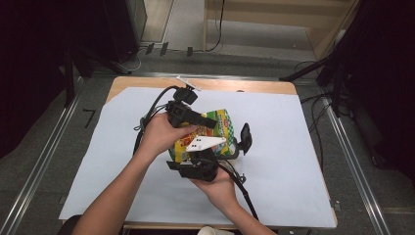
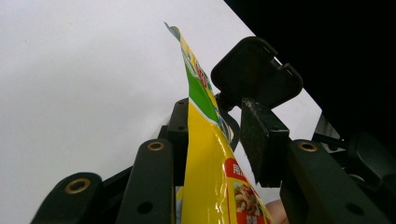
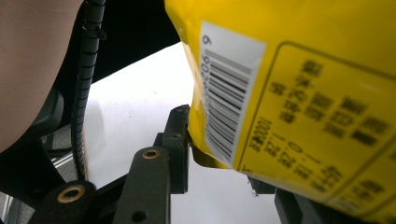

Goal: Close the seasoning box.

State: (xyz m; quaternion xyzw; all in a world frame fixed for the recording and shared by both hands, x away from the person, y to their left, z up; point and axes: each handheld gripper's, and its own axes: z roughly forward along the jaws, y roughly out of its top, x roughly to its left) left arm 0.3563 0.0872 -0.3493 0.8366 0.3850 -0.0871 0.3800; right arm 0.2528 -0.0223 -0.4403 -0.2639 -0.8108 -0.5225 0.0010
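Note:
A yellow and green snack bag (image 1: 222, 125) hangs over the middle of the white-covered table (image 1: 293, 147), held between both grippers. My left gripper (image 1: 210, 122) reaches in from the left. In the left gripper view the bag (image 2: 205, 158) stands edge-on between its two black pads (image 2: 180, 135), and the left gripper (image 2: 217, 135) is shut on it. My right gripper (image 1: 230, 147) comes from the near side, its white plate (image 1: 205, 143) on top. In the right gripper view the bag's back with its barcode (image 3: 229, 102) presses on the left pad (image 3: 180, 140) and hides the other jaw. The right gripper (image 3: 229, 154) is shut on it.
A white paper sheet covers most of the wooden table, whose far edge (image 1: 205, 84) shows bare wood. Black cables (image 1: 147, 122) trail from both grippers. Metal rails (image 1: 41, 161) run along the floor on both sides. Dark stands (image 1: 342, 73) flank the table at the back.

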